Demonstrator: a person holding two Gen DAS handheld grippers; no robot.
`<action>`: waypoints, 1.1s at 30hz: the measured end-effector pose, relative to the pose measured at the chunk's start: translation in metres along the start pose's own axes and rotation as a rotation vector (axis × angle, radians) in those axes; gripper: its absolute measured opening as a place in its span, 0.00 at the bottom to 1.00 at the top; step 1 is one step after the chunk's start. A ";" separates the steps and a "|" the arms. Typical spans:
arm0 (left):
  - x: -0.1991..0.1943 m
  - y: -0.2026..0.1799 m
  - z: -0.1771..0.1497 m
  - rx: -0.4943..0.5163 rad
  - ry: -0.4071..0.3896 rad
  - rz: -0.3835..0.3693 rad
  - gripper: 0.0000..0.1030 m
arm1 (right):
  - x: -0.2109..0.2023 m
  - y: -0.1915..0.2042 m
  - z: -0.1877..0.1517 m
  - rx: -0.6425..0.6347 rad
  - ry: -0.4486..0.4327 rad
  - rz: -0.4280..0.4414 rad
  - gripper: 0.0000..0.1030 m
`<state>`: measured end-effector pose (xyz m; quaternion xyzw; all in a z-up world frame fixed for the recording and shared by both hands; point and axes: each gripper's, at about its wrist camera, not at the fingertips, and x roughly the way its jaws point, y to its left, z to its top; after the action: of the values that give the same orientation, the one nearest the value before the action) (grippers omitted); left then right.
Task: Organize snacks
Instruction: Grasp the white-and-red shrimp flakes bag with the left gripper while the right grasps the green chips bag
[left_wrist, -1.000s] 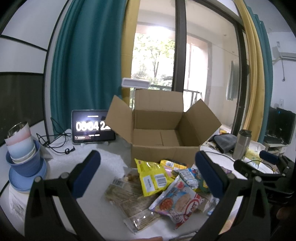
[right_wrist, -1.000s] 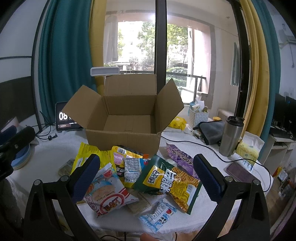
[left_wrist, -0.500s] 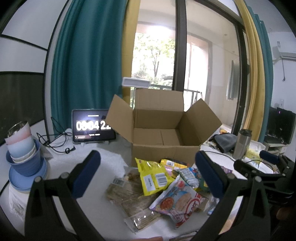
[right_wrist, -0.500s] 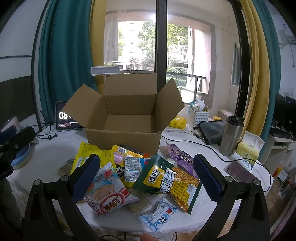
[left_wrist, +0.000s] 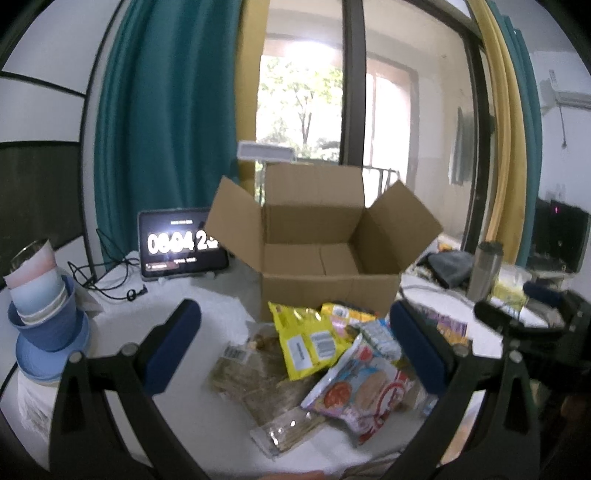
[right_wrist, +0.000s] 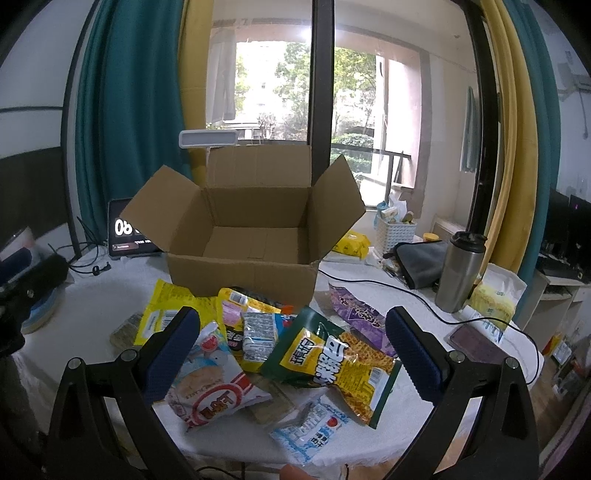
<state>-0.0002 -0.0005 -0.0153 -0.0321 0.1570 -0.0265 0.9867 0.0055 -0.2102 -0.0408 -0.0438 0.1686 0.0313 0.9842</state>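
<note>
Snack packets (right_wrist: 258, 332) heaped on the desk (right_wrist: 369, 435) before the seemingly empty cardboard box (right_wrist: 243, 236). Right gripper (right_wrist: 291, 347) and left gripper (left_wrist: 295, 343) hover, fingers spread. Best start: pinch one top packet's edge.

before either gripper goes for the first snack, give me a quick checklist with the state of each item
1. Cardboard box flaps open, inside bare: ok.
2. Left gripper open, holding nothing: ok.
3. Right gripper open, holding nothing: ok.
4. Snacks out of the box, piled in front of it: ok.
5. Green chip bag lies on top, free to grasp: ok.
6. Black cable clear of the pile: cannot tell; it runs near the purple packet.
</note>
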 end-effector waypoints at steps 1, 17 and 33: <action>0.003 0.001 -0.003 0.005 0.014 -0.002 1.00 | 0.003 -0.003 -0.002 0.000 0.002 -0.006 0.99; 0.070 0.000 -0.076 -0.036 0.296 -0.143 1.00 | 0.055 -0.034 -0.050 0.043 0.129 -0.036 0.99; 0.104 -0.074 -0.111 0.206 0.400 -0.250 1.00 | 0.088 -0.066 -0.096 0.053 0.200 -0.024 0.99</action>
<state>0.0607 -0.0865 -0.1474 0.0552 0.3403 -0.1696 0.9232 0.0621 -0.2813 -0.1550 -0.0229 0.2662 0.0106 0.9636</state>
